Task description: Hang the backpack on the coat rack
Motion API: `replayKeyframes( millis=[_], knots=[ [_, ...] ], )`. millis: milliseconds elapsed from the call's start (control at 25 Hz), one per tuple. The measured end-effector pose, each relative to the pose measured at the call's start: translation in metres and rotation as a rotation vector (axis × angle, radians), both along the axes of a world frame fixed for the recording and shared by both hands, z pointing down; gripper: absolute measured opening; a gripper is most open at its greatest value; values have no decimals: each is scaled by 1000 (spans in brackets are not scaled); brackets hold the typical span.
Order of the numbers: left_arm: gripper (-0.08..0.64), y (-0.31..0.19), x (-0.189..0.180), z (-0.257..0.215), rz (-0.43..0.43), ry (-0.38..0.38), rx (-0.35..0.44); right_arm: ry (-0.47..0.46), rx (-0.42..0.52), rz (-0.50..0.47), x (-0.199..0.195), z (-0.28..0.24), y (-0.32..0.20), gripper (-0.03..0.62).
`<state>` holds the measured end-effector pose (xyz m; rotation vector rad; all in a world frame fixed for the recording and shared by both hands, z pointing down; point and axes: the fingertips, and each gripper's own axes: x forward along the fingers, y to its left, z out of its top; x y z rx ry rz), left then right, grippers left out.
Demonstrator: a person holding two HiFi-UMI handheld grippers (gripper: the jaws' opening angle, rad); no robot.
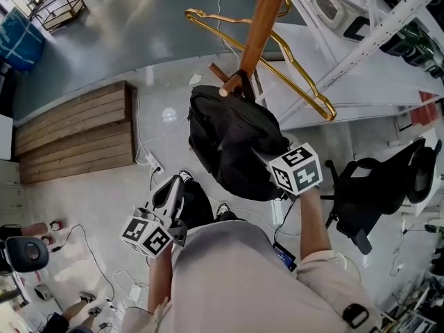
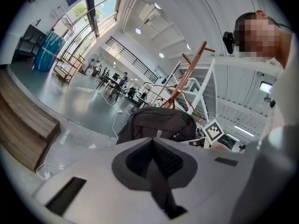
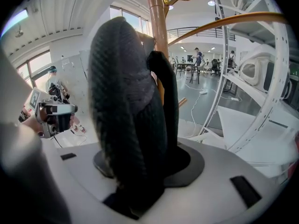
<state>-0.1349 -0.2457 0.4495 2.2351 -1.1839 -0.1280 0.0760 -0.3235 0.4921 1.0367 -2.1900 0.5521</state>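
Observation:
The black backpack (image 1: 232, 141) hangs against the wooden coat rack pole (image 1: 260, 26), its top loop over a peg (image 1: 225, 90). My right gripper (image 1: 267, 157) reaches into the pack's right side. In the right gripper view a thick padded black strap (image 3: 126, 101) fills the right gripper (image 3: 140, 171) between the jaws, in front of the pole (image 3: 156, 22). My left gripper (image 1: 182, 179) hangs lower left of the pack, apart from it. Seen from the left gripper (image 2: 154, 148), its pads meet with nothing between them, and the backpack (image 2: 159, 122) and the pole (image 2: 180, 90) lie ahead.
A gold hanger (image 1: 305, 82) hangs on the rack right of the pack. White shelf framing (image 1: 374, 40) stands at the right, a black office chair (image 1: 374, 186) below it. A wooden platform (image 1: 76, 134) lies left, with a power strip and cables (image 1: 152, 161) on the floor.

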Motion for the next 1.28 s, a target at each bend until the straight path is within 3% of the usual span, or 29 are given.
replayKeyframes(
  millis=[520, 960, 1280],
  knots=[
    [6, 12, 11, 8, 32, 4, -3, 20, -42, 0, 15, 6, 1, 224],
    [6, 20, 38, 17, 106, 6, -23, 98, -20, -31, 27, 1, 8, 244],
    [6, 24, 45, 16, 124, 30, -19, 103, -14, -55, 27, -5, 14, 252]
  ],
)
